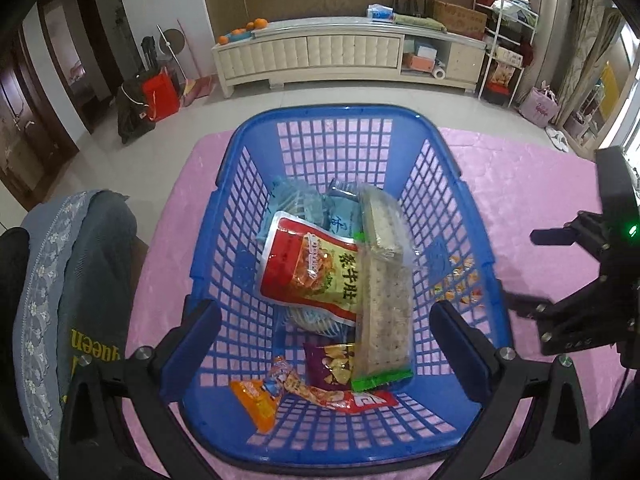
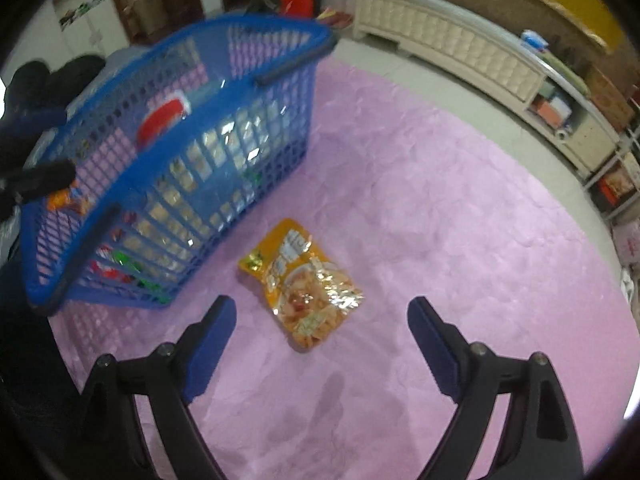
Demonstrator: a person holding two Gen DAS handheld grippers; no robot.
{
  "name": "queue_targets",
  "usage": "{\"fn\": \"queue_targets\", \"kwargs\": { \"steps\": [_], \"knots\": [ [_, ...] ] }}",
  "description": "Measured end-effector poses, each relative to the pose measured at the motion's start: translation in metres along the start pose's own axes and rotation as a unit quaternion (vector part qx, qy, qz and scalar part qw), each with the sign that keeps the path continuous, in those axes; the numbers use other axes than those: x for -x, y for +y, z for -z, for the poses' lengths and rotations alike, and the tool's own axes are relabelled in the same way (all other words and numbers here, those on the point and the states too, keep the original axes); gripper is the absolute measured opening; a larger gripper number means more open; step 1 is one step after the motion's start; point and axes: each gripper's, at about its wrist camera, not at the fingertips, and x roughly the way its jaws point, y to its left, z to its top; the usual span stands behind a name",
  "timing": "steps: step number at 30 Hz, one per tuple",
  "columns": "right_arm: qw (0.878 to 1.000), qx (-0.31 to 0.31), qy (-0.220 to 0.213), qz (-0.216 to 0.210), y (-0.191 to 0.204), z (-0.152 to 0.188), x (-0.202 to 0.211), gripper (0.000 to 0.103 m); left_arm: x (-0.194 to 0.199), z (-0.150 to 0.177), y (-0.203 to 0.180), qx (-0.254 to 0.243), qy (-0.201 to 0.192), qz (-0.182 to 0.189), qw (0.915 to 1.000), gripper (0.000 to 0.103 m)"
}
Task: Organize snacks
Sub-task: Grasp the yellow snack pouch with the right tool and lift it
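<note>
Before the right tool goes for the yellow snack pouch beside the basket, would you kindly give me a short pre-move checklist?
1. Right tool open and empty: ok.
2. Yellow pouch lies flat on the pink cloth, clear of the blue basket: ok.
3. Pouch ahead of the tool, between its fingers' lines: ok.
4. Left tool open, empty, over the basket, away from the pouch: ok.
5. Room in the basket for another pack: ok, though the cracker pack and red pouch fill the middle.
6. Pouch sealed: cannot tell.
</note>
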Motion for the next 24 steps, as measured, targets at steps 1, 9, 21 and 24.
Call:
{"fn": "queue_targets", "kwargs": {
  "steps": [1,9,21,24],
  "knots": [
    [1.0,0.01,0.006,-0.001,0.002,0.0,-0.007,0.09,-0.003,0.0,0.001,0.001,0.001,-0.002,1.0,0.103],
    [0.998,0.046,0.021,-0.024,0.006,-0.004,-0.051,0.09,-0.019,-0.003,0.009,0.023,0.015,-0.005,0.9996,0.103],
    [0.995,0.095,-0.009,-0.04,0.005,-0.001,-0.064,0.062,-0.027,-0.008,-0.007,-0.001,0.017,-0.006,0.9998,0.103],
    [0.995,0.096,-0.009,-0.041,0.005,0.002,-0.059,0.047,-0.028,-0.009,-0.006,0.005,0.016,-0.002,0.9999,0.103]
  ]
}}
